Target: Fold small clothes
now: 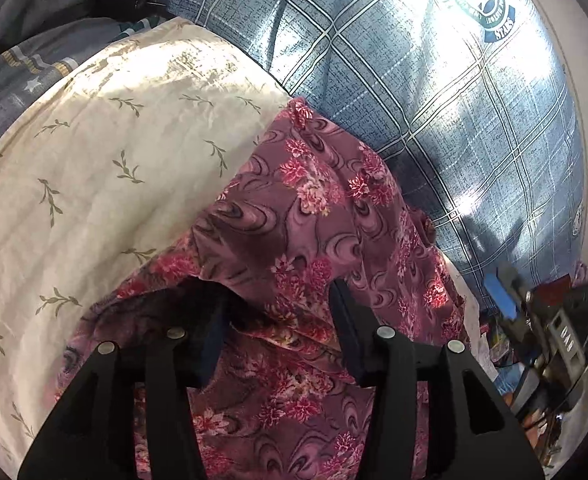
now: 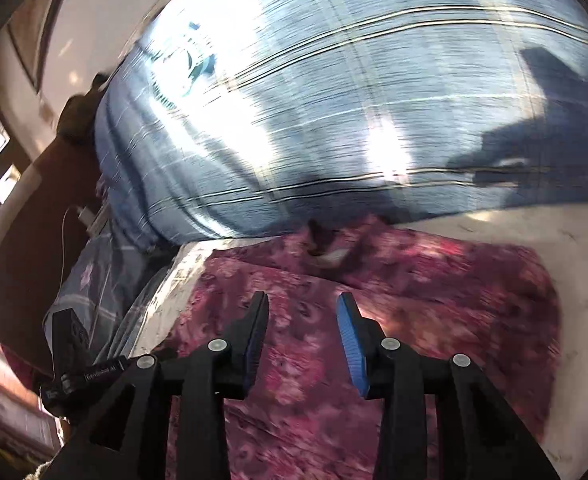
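Note:
A maroon garment with pink flowers (image 1: 314,208) lies on a cream sheet with a leaf print (image 1: 94,152). My left gripper (image 1: 278,304) is open and pushed into the cloth; a raised fold drapes over its fingertips and hides the left one. In the right wrist view the same garment (image 2: 434,280) is spread flat, blurred by motion. My right gripper (image 2: 302,312) is open and empty, hovering just above the garment's near part, its blue pads (image 2: 350,344) apart.
A blue plaid bedspread (image 1: 434,100) with a round badge print lies beyond the garment and shows in the right wrist view (image 2: 314,100). Cluttered items (image 1: 554,320) sit past the bed's right edge. A dark wooden piece and cable (image 2: 66,216) stand left of the bed.

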A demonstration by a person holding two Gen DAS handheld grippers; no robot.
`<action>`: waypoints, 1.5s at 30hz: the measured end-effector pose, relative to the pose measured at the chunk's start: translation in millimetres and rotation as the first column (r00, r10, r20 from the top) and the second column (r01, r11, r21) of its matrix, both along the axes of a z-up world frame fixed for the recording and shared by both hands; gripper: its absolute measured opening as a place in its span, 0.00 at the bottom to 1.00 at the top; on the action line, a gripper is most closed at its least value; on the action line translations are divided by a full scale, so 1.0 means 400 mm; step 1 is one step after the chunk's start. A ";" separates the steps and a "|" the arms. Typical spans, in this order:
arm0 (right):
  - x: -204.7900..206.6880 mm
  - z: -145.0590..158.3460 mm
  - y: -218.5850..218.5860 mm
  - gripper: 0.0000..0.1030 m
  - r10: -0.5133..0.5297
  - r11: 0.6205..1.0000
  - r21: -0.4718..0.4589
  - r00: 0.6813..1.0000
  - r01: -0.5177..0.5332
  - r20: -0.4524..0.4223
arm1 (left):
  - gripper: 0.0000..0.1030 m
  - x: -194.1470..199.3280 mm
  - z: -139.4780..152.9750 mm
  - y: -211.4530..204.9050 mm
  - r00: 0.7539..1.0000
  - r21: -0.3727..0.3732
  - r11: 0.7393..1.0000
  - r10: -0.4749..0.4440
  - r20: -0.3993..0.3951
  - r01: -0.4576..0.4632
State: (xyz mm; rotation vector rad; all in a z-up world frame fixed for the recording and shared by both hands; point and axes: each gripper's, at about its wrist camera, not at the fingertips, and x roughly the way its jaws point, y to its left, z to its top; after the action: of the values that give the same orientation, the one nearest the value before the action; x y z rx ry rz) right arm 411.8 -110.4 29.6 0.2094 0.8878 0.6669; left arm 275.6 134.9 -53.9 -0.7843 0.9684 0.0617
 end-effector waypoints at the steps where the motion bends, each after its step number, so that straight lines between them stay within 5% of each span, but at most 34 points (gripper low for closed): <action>1: 0.019 0.000 0.048 0.48 0.042 0.999 -0.012 0.999 -0.042 0.000 | 0.45 -0.002 0.000 0.004 1.000 0.001 1.000 -0.003 0.006 0.003; 5: 0.078 -0.013 0.248 0.53 0.207 0.969 -0.148 0.977 -0.198 0.042 | 0.45 -0.014 -0.005 0.020 0.999 -0.030 0.999 -0.022 0.035 0.023; 10: 0.117 -0.117 0.400 0.56 0.329 0.872 -0.380 0.944 -0.308 -0.011 | 0.45 -0.021 -0.009 0.024 0.996 -0.046 0.997 -0.053 0.068 0.057; 11: 0.121 -0.137 0.417 0.47 0.342 0.852 -0.416 0.940 -0.317 -0.017 | 0.45 -0.022 -0.010 0.026 0.996 -0.051 0.997 -0.054 0.073 0.058; 12: 0.125 -0.153 0.432 0.09 0.360 0.830 -0.448 0.933 -0.332 -0.024 | 0.45 -0.023 -0.009 0.026 0.995 -0.057 0.997 -0.054 0.079 0.059; 13: 0.130 -0.159 0.439 0.06 0.360 0.827 -0.455 0.933 -0.330 -0.023 | 0.45 -0.024 -0.008 0.031 0.995 -0.062 0.996 -0.054 0.087 0.060; 16: 0.193 -0.159 0.401 0.04 0.222 0.920 -0.327 0.975 -0.217 -0.021 | 0.42 -0.022 -0.015 0.046 0.995 -0.052 0.997 -0.049 0.084 0.053; 19: 0.234 -0.234 0.375 0.04 0.100 0.891 -0.432 0.989 -0.137 -0.106 | 0.32 -0.021 -0.024 0.060 0.995 -0.050 0.997 -0.058 0.075 0.062; 23: 0.173 -0.138 0.213 0.13 0.074 0.980 -0.175 0.993 -0.090 -0.096 | 0.32 -0.044 0.000 0.082 0.991 -0.079 0.990 -0.108 0.075 0.114; 27: 0.045 -0.066 -0.045 0.42 -0.016 0.998 -0.056 0.997 0.012 -0.074 | 0.37 -0.075 0.077 0.069 0.979 -0.068 0.983 -0.160 0.128 0.170; 28: 0.015 -0.065 -0.110 0.42 -0.048 0.998 -0.046 0.996 0.044 -0.075 | 0.40 -0.064 0.099 0.061 0.974 -0.049 0.982 -0.175 0.142 0.183; 32: -0.089 -0.138 -0.339 0.42 -0.175 0.984 0.011 0.972 0.179 -0.154 | 0.44 0.016 0.116 0.006 0.969 0.077 0.972 -0.227 0.101 0.220; 35: -0.152 -0.212 -0.448 0.12 -0.226 0.971 0.027 0.951 0.236 -0.211 | 0.41 0.085 0.034 -0.047 0.965 0.168 0.951 -0.251 -0.073 0.260; 37: -0.181 -0.190 -0.512 0.14 -0.252 0.951 0.120 0.939 0.285 -0.234 | 0.34 0.073 0.037 -0.059 0.964 0.241 0.934 -0.253 -0.080 0.265; 40: -0.210 -0.140 -0.610 0.45 -0.358 0.905 0.172 0.915 0.389 -0.185 | 0.35 0.045 0.095 -0.030 0.962 0.179 0.945 -0.269 -0.048 0.274; 41: -0.214 -0.132 -0.638 0.51 -0.408 0.889 0.155 0.898 0.432 -0.163 | 0.43 0.042 0.113 -0.015 0.965 0.188 0.947 -0.260 -0.036 0.262; 42: -0.210 -0.133 -0.655 0.51 -0.440 0.875 0.144 0.883 0.463 -0.163 | 0.56 0.046 0.125 -0.001 0.969 0.222 0.944 -0.243 -0.040 0.246; 45: -0.184 -0.166 -0.650 0.50 -0.405 0.875 0.192 0.889 0.444 -0.214 | 0.60 0.073 0.101 0.026 0.975 0.269 0.938 -0.194 -0.109 0.217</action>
State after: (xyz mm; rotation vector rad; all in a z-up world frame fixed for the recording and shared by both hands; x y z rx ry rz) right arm 338.2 -370.5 -36.6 0.6660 0.8830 0.3397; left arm 304.7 145.5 -13.6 -0.4201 1.0863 0.0470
